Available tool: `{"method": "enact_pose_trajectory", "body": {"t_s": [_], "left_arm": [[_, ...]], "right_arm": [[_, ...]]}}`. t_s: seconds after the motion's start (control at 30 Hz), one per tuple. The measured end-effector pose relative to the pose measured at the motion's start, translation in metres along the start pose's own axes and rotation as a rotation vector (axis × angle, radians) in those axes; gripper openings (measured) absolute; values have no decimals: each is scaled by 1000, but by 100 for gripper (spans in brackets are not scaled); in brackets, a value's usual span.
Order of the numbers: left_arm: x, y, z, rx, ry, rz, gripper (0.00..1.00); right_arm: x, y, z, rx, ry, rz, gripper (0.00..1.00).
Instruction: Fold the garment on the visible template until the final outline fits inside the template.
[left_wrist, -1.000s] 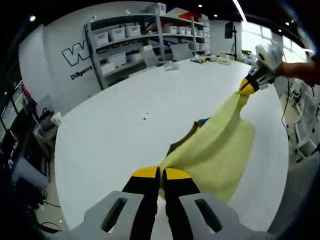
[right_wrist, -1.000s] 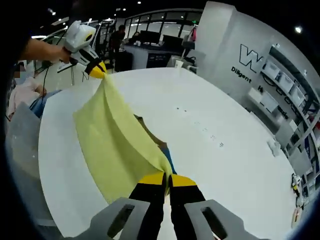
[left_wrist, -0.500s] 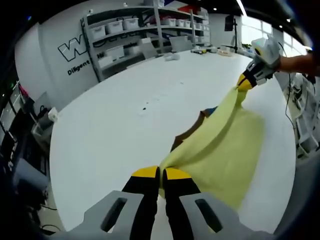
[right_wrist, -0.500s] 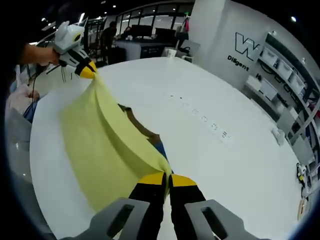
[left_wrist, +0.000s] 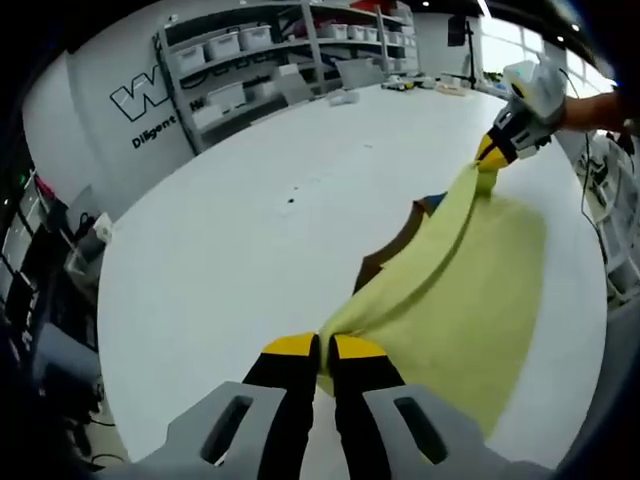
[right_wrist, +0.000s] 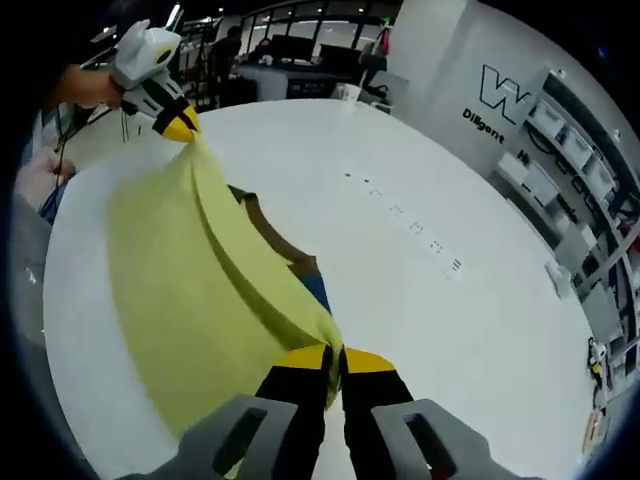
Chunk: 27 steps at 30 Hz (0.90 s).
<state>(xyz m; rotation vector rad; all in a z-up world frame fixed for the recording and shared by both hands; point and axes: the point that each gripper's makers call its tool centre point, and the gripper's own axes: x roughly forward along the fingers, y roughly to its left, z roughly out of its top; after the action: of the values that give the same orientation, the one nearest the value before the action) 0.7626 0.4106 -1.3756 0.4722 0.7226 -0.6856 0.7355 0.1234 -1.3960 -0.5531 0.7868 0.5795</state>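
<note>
A: How is the yellow garment (left_wrist: 450, 290) held?

B: It is stretched above the white table (left_wrist: 250, 250) between the two grippers. One corner is pinched in the pressed-together jaws of the left gripper (left_wrist: 318, 350), and the opposite corner is pinched the same way by the right gripper (right_wrist: 332, 357). In the left gripper view, the right gripper (left_wrist: 492, 150) is seen at the far end of the cloth.

A: And the template?

B: A brown template (right_wrist: 275, 240) with a blue patch (right_wrist: 316, 290) is seen flat on the table under the held-up edge, largely hidden by the cloth. In the left gripper view, the brown template (left_wrist: 390, 255) is seen beyond the taut edge, towards the table's middle.

A: Which relation is the next move judged to turn on?

B: The taut edge runs from gripper to gripper, roughly along the template's length, with the cloth sagging towards the table's near edge. Neither gripper is clearly nearer, so an even lowering by both would probably be needed.
</note>
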Motion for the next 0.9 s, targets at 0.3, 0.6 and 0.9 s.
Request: {"method": "enact_pose_trajectory", "body": {"t_s": [0.3, 0.6, 0.9], "left_arm": [[2, 8, 0, 7, -6, 28, 11], [0, -12, -8, -33, -15, -75, 13], [18, -13, -34, 130, 61, -42, 39]], "right_arm": [[1, -8, 0, 12, -2, -42, 10], [-1, -12, -2, 61, -20, -57, 13], [14, -9, -6, -30, 21, -48, 28]]}}
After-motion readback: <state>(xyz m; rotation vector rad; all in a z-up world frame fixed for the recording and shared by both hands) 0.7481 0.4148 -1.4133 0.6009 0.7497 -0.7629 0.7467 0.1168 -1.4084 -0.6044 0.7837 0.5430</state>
